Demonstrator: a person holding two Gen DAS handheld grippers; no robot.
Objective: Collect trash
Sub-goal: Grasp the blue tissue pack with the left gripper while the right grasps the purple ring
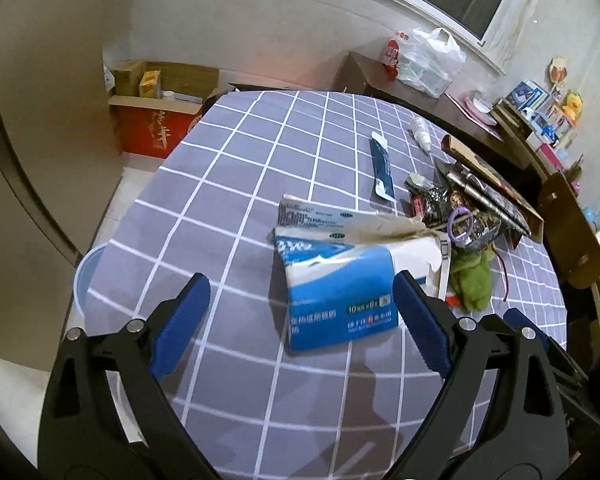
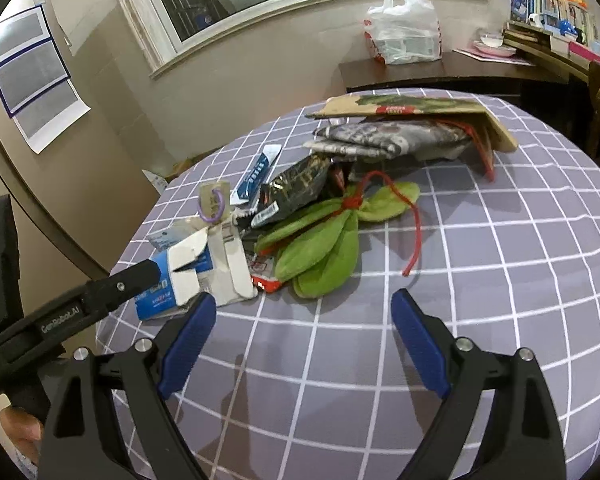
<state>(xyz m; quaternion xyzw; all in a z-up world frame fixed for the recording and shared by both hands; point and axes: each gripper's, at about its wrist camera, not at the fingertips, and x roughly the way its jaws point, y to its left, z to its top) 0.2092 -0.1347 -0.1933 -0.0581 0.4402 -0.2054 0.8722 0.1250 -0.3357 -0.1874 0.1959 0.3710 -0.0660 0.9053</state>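
1. Left wrist view: the left gripper (image 1: 302, 304) is seen spread wide over a round table (image 1: 236, 176) covered in a grey, white-gridded cloth. Nothing is gripped. A blue and white tissue pack (image 1: 340, 292) lies between the 2 blue pads (image 1: 188, 312), which stand clear of it.
2. Behind the pack, a flattened white carton (image 1: 328, 216) is shown, with a blue sachet (image 1: 382, 168) and a small white bottle (image 1: 420, 130) farther back.
3. A light blue bin (image 1: 85, 280) is visible on the floor at the table's left edge.
4. Right wrist view: the right gripper (image 2: 303, 314) is likewise held wide apart and empty above bare cloth, just short of the trash heap.
5. In the heap, a green plush item (image 2: 328, 240) tied with a red cord (image 2: 416, 236) is nearest; a dark foil wrapper (image 2: 296, 184), a purple ring (image 2: 216, 204) and a torn cardboard sheet (image 2: 412, 110) lie beyond.
6. The left gripper's finger (image 2: 112, 286) is seen reaching the tissue pack (image 2: 168, 280).
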